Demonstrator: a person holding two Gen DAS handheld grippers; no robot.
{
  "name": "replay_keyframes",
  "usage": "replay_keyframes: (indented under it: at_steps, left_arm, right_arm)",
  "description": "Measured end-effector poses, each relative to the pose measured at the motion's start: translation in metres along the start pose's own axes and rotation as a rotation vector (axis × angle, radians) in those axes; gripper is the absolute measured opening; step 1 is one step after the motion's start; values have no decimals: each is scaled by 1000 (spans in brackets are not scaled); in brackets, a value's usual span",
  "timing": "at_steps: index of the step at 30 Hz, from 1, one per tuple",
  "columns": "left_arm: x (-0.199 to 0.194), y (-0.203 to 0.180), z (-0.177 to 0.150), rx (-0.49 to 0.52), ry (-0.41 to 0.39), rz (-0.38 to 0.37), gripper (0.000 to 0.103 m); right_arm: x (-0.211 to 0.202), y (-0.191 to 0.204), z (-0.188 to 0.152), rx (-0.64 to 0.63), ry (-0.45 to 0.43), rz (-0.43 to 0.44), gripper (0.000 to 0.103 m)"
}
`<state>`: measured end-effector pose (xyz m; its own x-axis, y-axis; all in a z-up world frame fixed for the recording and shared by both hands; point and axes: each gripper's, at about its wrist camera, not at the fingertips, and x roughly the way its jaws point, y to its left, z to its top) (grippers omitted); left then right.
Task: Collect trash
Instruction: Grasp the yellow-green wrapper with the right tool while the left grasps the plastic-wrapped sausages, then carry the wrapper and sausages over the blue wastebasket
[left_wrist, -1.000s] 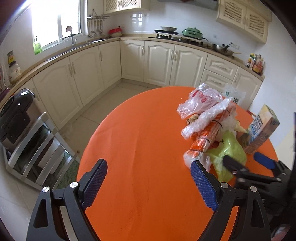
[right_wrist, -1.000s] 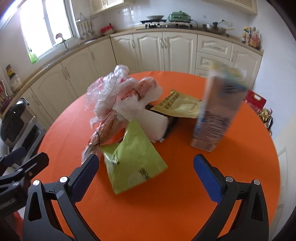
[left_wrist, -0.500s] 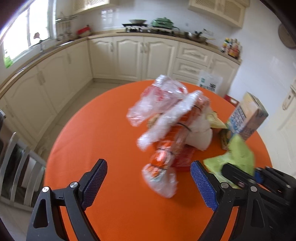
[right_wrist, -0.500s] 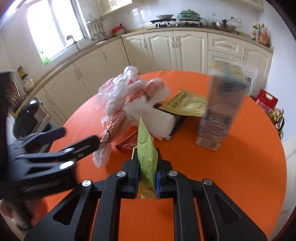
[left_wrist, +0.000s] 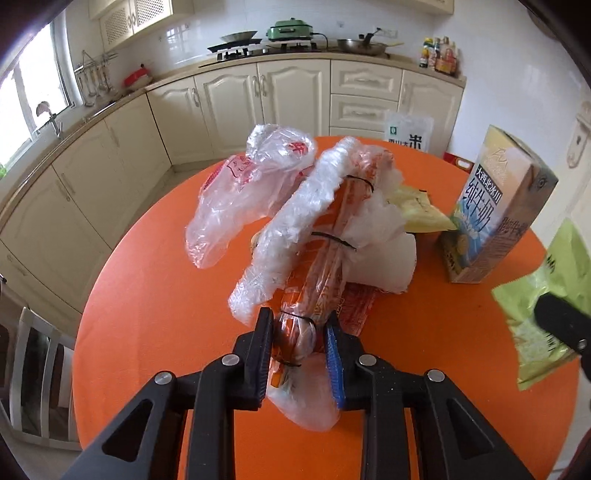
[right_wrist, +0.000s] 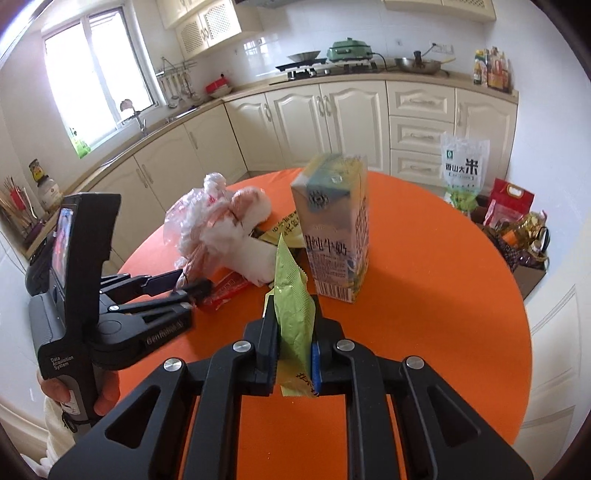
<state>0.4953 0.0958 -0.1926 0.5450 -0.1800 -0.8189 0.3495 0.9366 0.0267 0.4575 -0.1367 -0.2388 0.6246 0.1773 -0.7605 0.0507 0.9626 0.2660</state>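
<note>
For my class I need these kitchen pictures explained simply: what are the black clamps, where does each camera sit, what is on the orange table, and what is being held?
There is no robot here. A person holds a hand-operated two-finger gripper in each hand, and a wide-angle camera on each gripper looks forward along its fingers, so each picture shows its own gripper at the bottom.

In the left view, the left gripper has just been closing and now pinches the near end of a long orange wrapper tied with black bands, which lies on a heap of clear plastic bags.

In the right view, the right gripper is shut on a green packet, lifted off the round orange table. A milk carton stands upright on the table just behind it. The person's hand shows at the left.
</note>
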Motion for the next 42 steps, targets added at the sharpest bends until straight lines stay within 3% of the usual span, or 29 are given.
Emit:
replay_keyframes:
  at_steps: [10, 22, 33, 42]
  left_arm:
    - [-38, -9, -30, -24, -55, -29, 20]
    - [-110, -55, -66, -5, -143, -58, 20]
    - [-161, -134, -95, 86, -210, -113, 20]
    - [-160, -223, -92, 226, -182, -224, 20]
  right_arm:
    - [-10, -8, -5, 32, 11, 2, 13]
    - [-95, -21, -27, 61, -90, -58, 13]
    - [-185, -84, -70, 188, -179, -176, 13]
    - [-244, -163, -114, 334, -214, -326, 13]
